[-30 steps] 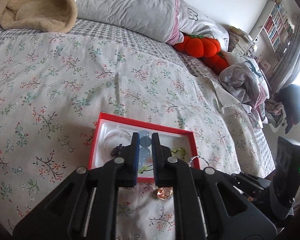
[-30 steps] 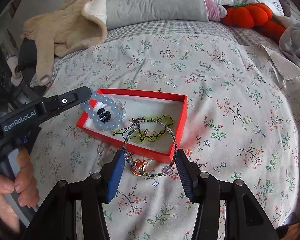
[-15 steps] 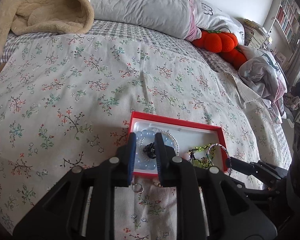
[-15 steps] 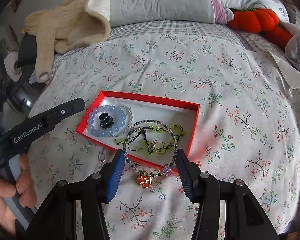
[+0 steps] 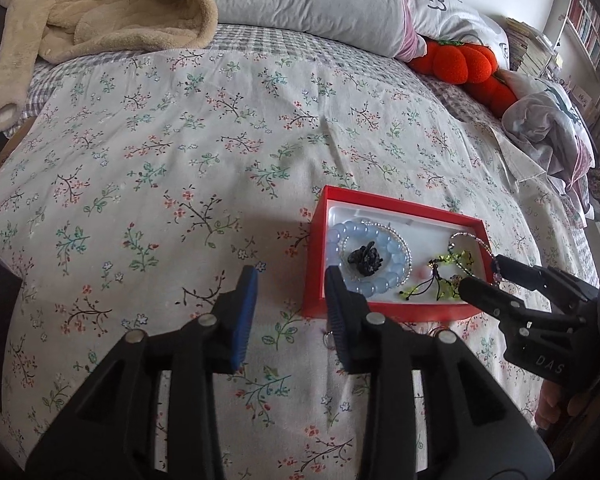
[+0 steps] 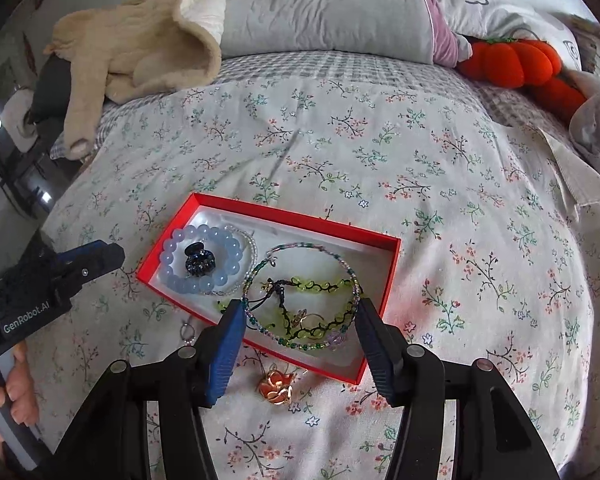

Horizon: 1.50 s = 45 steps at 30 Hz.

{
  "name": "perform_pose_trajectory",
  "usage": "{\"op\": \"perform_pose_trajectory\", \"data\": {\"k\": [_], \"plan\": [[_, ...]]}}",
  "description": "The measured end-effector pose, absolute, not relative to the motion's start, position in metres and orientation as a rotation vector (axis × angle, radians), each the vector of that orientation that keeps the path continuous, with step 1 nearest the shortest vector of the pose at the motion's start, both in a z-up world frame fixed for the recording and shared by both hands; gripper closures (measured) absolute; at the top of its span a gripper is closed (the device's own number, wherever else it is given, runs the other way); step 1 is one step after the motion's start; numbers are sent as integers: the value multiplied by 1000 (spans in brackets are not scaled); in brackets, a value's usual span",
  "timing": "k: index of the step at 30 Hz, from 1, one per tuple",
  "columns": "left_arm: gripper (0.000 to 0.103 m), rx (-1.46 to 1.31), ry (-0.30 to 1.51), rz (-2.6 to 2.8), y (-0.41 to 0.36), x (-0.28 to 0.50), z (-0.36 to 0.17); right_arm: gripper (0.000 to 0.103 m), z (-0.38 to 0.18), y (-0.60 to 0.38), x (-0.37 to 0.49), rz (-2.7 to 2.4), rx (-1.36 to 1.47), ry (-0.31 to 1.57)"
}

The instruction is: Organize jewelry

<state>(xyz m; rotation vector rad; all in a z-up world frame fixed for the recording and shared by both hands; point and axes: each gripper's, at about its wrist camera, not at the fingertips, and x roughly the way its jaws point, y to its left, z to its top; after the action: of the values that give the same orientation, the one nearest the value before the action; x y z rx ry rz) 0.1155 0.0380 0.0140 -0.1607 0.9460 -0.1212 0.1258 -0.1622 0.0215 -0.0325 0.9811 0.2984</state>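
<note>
A bed covered by a floral-print sheet (image 6: 340,152) fills both views. A grey pillow (image 6: 320,4) is seen toward 12 o'clock, a beige fleece blanket (image 6: 140,52) toward 10 o'clock and an orange pumpkin-shaped plush (image 6: 512,64) toward 2 o'clock. A shallow red cardboard box with a white lining (image 6: 388,276) is set on the sheet at the centre of the right wrist view.

Inside the box, at its 9 o'clock end, a pale blue round-bead bracelet (image 6: 180,280) is laid around a small black claw hair clip (image 6: 199,261). At the 3 o'clock end a green bead and black cord bracelet (image 6: 312,285) is spread.

The right gripper (image 6: 300,314) is spread wide, and a thin multicoloured seed-bead hoop bracelet (image 6: 316,344) is stretched between its blue pads (image 6: 226,344), over the box's near end. The left gripper (image 5: 290,294) is held open and empty, just outside the box at 9 o'clock.

On the sheet at 6 o'clock of the box an orange-and-gold flower ornament (image 6: 277,387) is found, and a small silver ring (image 6: 187,330) at 7 o'clock.
</note>
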Motion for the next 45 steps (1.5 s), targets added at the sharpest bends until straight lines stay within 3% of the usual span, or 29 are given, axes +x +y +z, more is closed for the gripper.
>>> {"op": "perform_pose_trajectory", "data": {"k": [2,13,31,37,45], "plan": [[45,-156,952,-119,39,114,13,29,24,-163,124,307,-16,971],[23,-95,1018,-101,38,102,-2,29,29,-179,103,272,-34,982],[21,7,1082,-96,27,78,-47,29,-23,-202,70,268,16,1152],[21,44,1097,-114,20,81,-53,29,-25,-219,90,183,47,1133],[21,48,1089,-166,9,85,-53,40,-30,-231,117,121,76,1141]]}}
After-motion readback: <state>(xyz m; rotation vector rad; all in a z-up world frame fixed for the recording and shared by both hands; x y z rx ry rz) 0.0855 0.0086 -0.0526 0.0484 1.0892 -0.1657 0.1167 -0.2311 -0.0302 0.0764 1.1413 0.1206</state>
